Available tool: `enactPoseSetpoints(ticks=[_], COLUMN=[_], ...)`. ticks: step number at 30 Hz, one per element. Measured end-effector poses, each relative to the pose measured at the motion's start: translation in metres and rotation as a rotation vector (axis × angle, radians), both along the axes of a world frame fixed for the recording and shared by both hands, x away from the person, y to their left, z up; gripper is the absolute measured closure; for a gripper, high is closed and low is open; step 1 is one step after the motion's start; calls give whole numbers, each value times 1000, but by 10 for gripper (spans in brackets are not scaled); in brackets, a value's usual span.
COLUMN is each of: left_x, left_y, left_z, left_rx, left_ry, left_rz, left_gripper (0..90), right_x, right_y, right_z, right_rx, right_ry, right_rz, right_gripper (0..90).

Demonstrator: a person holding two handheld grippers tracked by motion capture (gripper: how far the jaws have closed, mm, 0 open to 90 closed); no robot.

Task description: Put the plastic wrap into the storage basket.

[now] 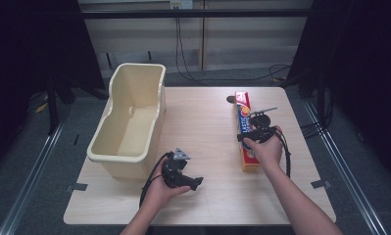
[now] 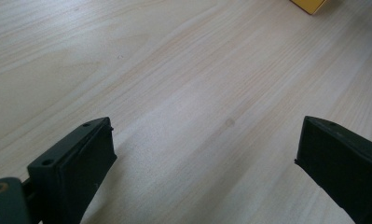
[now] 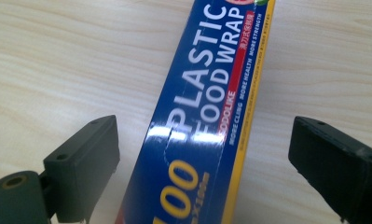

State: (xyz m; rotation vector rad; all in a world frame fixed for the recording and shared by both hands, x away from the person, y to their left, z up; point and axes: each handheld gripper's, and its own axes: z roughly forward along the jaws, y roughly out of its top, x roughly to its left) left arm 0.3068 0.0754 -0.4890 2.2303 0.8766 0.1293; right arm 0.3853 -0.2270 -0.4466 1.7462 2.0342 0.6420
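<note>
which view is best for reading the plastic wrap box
The right gripper view: the plastic wrap box lies close between the open jaws, its "PLASTIC FOOD WRAP" print legible. The high view shows the whole box on the table, print too small. The left gripper view catches a yellow corner.

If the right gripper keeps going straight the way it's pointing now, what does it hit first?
Most likely the plastic wrap box: the right gripper points down at it, jaws open on either side. How much gap remains is hard to judge.
</note>
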Motion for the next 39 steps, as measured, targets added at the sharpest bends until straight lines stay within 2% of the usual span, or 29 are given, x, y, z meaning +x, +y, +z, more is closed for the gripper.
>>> enactPoseSetpoints(ticks=[3, 7, 11, 13, 15, 20, 22, 25, 28, 31, 33, 36, 39], left_x=[-1, -1, 0, -1, 0, -1, 0, -1, -1, -1, -1, -2, -2], left_y=[0, 0, 0, -1, 0, 1, 1, 3, 3, 4, 4, 3, 4], left_z=[0, 0, -1, -2, -1, 0, -1, 1, 1, 1, 1, 2, 3], left_rx=[3, 12, 16, 3, 2, 19, 8, 19, 16, 1, 7, 6, 13], left_ry=[-7, 4, -5, -6, -3, 0, -8, -9, -3, -14, -18, -14, -16], left_rz=[1, -6, -6, 10, 3, 0, 0, 8, 5, 12, 10, 10, 8], left_gripper=[38, 38, 41, 41, 41, 42, 42, 43, 45, 46, 46, 46, 47], right_x=[9, 17, 23, 24, 26, 29, 31, 33, 35, 37, 38, 40, 39], right_y=[2, 3, 3, 5, 6, 8, 12, 15, 15, 15, 12, 10, 8], right_z=[-3, -8, -13, -14, -14, -16, -19, -24, -27, -27, -28, -31, -29], right_rx=[1, -2, 22, 23, 32, 39, 21, -16, -18, -23, -13, 32, 29], right_ry=[7, 32, 45, 45, 44, 39, 37, 46, 57, 59, 82, 108, 107], right_rz=[-28, -68, -98, -106, -121, -140, -155, -171, -181, -198, -209, -197, -204], right_gripper=[90, 92, 93, 94, 95, 101, 119, 121, 150, 236, 286, 361, 407])
